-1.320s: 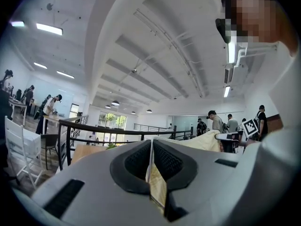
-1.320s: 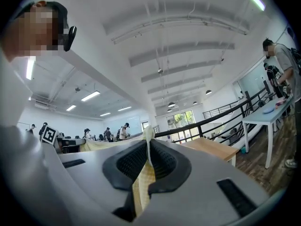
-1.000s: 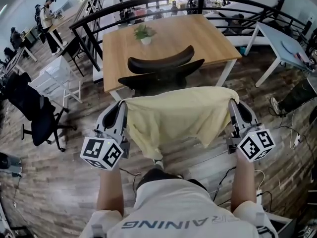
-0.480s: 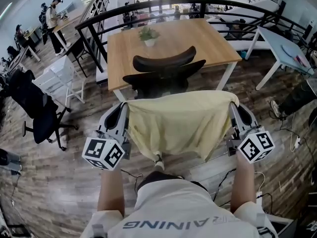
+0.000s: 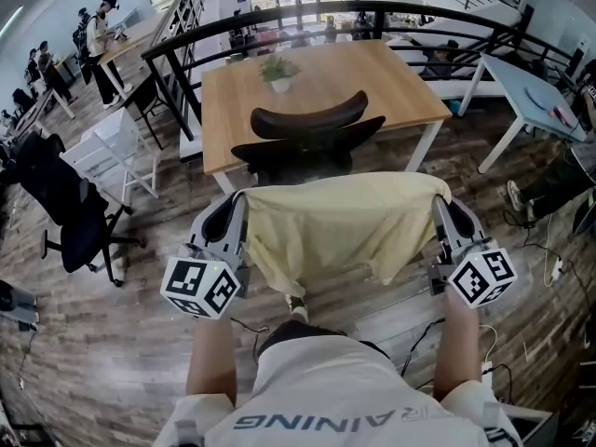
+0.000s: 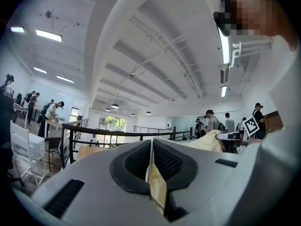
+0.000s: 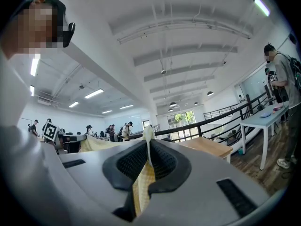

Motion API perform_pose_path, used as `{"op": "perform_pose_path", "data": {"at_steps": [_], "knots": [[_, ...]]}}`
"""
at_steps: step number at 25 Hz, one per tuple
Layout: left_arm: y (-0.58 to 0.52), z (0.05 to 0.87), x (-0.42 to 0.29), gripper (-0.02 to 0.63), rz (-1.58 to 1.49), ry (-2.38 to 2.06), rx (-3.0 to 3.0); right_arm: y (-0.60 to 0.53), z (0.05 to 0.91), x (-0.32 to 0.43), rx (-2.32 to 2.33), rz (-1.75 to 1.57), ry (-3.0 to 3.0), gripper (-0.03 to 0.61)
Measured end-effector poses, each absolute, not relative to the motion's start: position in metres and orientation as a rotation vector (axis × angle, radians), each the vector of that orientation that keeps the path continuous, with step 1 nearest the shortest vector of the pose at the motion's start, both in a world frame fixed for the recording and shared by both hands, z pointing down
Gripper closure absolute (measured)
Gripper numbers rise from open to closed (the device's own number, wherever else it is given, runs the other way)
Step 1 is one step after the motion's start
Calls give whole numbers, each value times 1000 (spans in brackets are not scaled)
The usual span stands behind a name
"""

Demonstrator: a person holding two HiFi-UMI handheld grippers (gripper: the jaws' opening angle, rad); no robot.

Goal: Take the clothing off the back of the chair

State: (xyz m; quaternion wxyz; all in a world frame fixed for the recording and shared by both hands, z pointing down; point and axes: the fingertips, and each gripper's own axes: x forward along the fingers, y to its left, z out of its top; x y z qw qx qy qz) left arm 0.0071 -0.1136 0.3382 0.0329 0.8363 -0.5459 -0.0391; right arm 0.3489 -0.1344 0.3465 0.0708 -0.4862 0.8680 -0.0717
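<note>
1. The left tool (image 5: 233,217) sits at the lower left of the head view. Its jaws are pressed together on one upper corner of the yellow garment (image 5: 335,222). In the left gripper view a thin strip of yellow cloth is pinched between the black ribbed pads, with no gap beside it.
2. The right tool (image 5: 438,208), at the lower right of the head view, pinches the opposite upper corner in the same way. In the right gripper view the cloth runs up between the pads and pokes out past their tips.
3. Both tools lie level and point toward the top of the frame, one on each side of the garment.
4. The garment hangs spread between the two tools at the centre of the head view. Its upper edge is stretched from one tool to the other, and the rest drops in loose, uneven folds toward the wooden floor (image 5: 140,343).
5. The black chair (image 5: 307,133) stands just above the garment in the frame, its curved headrest and upper back bare. The garment's top edge overlaps the chair's lower part, and whether they touch cannot be told.
6. Above the chair lies a wooden worktop (image 5: 391,73) carrying a small potted plant (image 5: 277,68).
</note>
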Motion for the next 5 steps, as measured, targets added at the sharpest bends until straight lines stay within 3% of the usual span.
{"op": "perform_pose_path", "data": {"at_steps": [5], "knots": [[-111,341,2,571,-132,-1672,2569,-133,350,343,-1472,-228,2618,541]]}}
